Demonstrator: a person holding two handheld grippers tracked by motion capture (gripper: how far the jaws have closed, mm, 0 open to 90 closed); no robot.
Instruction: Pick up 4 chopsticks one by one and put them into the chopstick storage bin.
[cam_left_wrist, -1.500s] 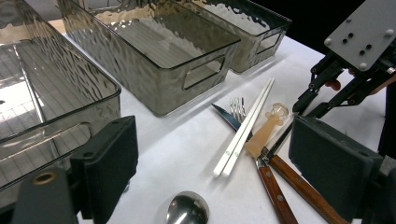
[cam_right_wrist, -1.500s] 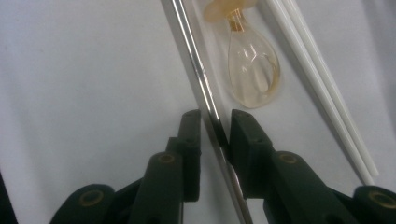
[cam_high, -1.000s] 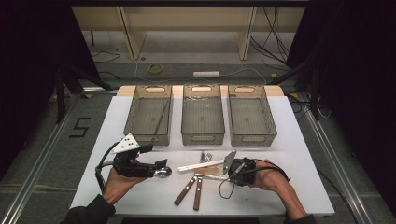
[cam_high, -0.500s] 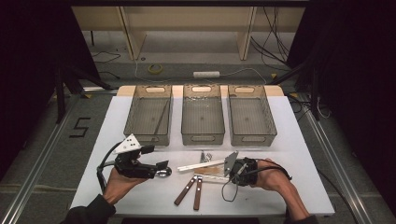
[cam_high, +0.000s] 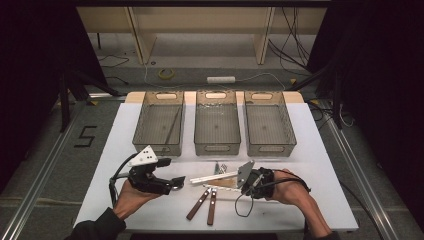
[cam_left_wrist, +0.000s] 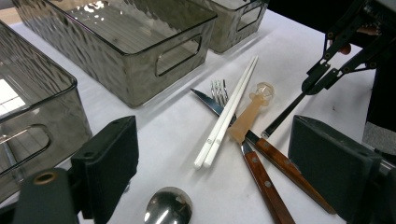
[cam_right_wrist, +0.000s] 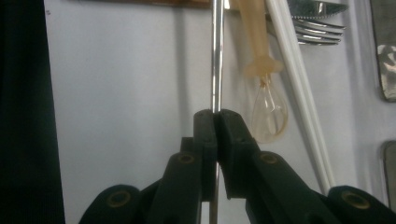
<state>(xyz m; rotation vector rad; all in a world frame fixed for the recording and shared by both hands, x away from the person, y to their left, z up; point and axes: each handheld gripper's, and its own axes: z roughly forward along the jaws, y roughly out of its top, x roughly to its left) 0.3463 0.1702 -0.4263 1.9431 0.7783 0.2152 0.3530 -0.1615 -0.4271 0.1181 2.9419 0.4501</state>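
My right gripper (cam_right_wrist: 217, 114) is shut on a thin metal rod (cam_right_wrist: 216, 56) that runs away from the jaws over the white table. From the left gripper view, that gripper (cam_left_wrist: 312, 83) holds the rod (cam_left_wrist: 285, 114) slanting down to the table. My left gripper (cam_left_wrist: 215, 140) stands open and low over the table, with a metal spoon bowl (cam_left_wrist: 168, 207) lying below, between its jaws. Ahead lie a pair of white chopsticks (cam_left_wrist: 229, 114), a fork (cam_left_wrist: 218, 88), a translucent amber spoon (cam_left_wrist: 250, 114) and two wooden-handled knives (cam_left_wrist: 271, 184).
Three clear grey bins (cam_high: 159, 125) (cam_high: 216, 125) (cam_high: 267, 125) stand in a row at the back of the white table (cam_high: 320, 150). The left bin holds a thin stick. In the high view the left gripper (cam_high: 175, 182) and right gripper (cam_high: 239, 186) flank the cutlery pile.
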